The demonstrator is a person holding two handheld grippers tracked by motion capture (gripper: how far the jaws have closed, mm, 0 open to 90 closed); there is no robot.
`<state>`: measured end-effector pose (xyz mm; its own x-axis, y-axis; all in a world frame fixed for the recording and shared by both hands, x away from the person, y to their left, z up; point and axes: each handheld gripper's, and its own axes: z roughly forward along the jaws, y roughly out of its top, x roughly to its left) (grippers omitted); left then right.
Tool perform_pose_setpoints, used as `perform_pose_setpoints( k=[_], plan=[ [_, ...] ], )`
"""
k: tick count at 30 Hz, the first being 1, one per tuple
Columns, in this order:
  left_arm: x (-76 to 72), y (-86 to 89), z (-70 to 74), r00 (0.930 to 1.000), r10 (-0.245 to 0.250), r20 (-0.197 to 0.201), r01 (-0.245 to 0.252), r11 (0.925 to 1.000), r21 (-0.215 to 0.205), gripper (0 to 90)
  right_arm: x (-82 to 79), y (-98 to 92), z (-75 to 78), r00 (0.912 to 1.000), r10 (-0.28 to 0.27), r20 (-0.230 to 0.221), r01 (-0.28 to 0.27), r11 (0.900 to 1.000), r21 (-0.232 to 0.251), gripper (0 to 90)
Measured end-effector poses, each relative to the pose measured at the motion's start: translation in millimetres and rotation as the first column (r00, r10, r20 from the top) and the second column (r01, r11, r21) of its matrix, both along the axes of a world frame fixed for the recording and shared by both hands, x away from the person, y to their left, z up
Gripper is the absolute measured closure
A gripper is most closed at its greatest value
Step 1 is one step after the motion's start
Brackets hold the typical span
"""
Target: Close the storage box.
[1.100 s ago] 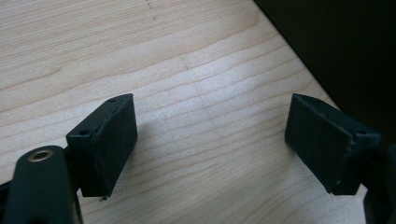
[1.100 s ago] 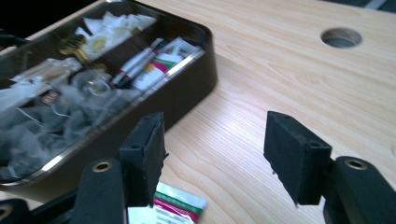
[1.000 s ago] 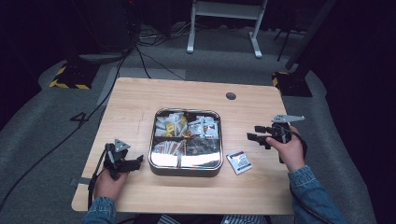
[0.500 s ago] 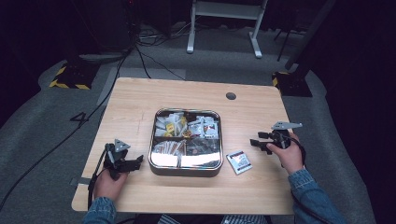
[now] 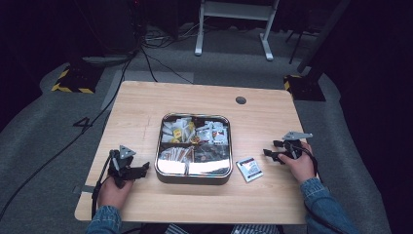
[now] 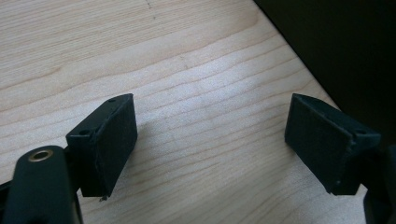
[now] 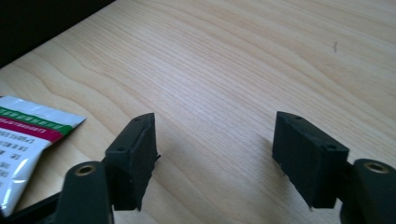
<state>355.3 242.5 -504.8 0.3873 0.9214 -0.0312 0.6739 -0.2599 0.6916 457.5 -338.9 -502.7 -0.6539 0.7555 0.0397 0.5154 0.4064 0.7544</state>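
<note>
We note the left gripper point(image 5: 142, 168) at the near left, jaws apart over bare wood. The right gripper point(image 5: 271, 149), jaws just opened wide and holding nothing, rests right of the small white foil sachet point(image 5: 249, 169), beside the square metal compartment tin point(image 5: 165, 168).
</note>
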Motion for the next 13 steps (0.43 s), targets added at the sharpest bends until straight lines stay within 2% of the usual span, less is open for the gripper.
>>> perform_pose_setpoints(
  k=[2, 4, 5, 13],
  plan=[
    [0.0, 0.0, 0.0, 1.0000, 0.000, 0.000, 0.000, 1.0000, 0.000, 17.5, 0.0, -1.7, -0.5, 0.9999, -0.011, 0.004, 0.011, 1.000, -0.005, 26.1],
    [0.0, 0.0, 0.0, 1.0000, 0.000, 0.000, 0.000, 1.0000, 0.000, 17.5, 2.4, -0.8, -1.7, 0.9999, -0.007, 0.009, 0.007, 0.999, -0.050, 14.0],
    [0.0, 0.0, 0.0, 1.0000, 0.001, 0.000, -0.001, 1.0000, 0.001, 17.5, 3.3, -0.4, -1.8, 0.9999, -0.014, 0.002, 0.014, 0.998, -0.056, 12.2],
    [-0.5, -2.5, -0.2, 0.9992, 0.040, -0.002, -0.040, 0.9992, 0.005, 15.0, 6.1, 0.3, -2.3, 0.9996, -0.027, -0.002, 0.027, 0.998, -0.061, 9.3]
  ],
)
